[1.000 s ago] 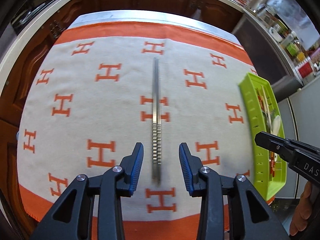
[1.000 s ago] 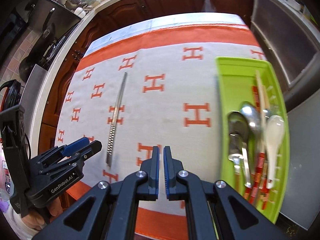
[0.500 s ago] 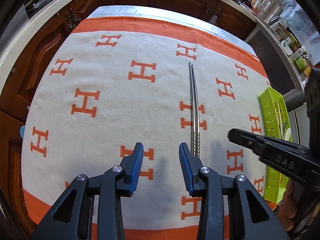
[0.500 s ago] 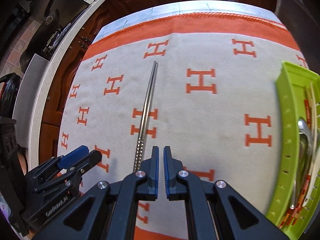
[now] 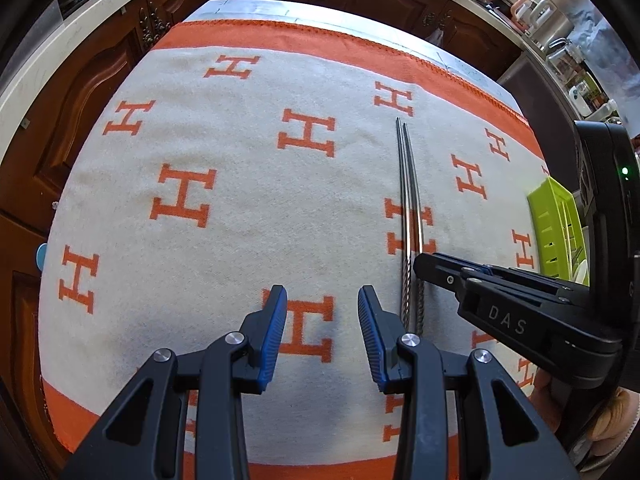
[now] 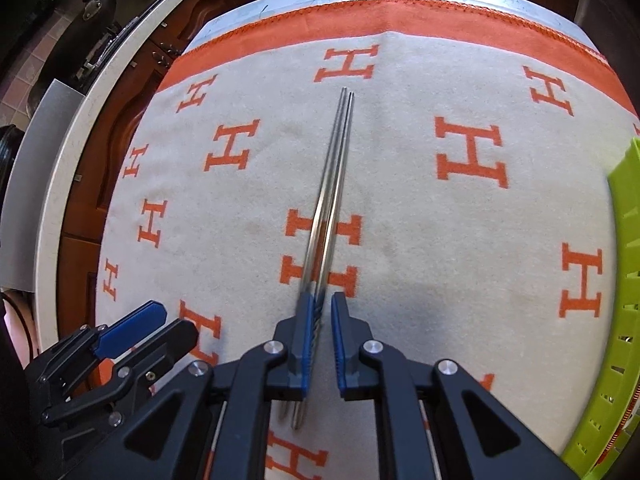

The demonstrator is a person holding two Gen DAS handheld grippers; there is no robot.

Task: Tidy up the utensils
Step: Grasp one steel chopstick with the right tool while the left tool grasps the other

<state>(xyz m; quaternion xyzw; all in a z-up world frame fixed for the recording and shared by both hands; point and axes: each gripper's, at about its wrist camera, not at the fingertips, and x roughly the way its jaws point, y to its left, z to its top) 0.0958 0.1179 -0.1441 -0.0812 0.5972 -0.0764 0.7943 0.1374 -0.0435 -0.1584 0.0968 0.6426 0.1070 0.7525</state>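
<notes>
The pair of metal chopsticks [image 6: 332,184] lies on the H-patterned cloth [image 6: 400,208], long axis pointing away from the cameras. The right gripper [image 6: 320,320] is parted around their near, ridged ends. The left gripper [image 5: 322,320] hangs open just beside them.

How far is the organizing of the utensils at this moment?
Done: several utensils already lie in the green tray. In hand: the right gripper is open around the ridged end of the metal chopsticks, which lie on the cloth. Left: close, lift, carry them to the tray. The left gripper is open, empty.
</notes>
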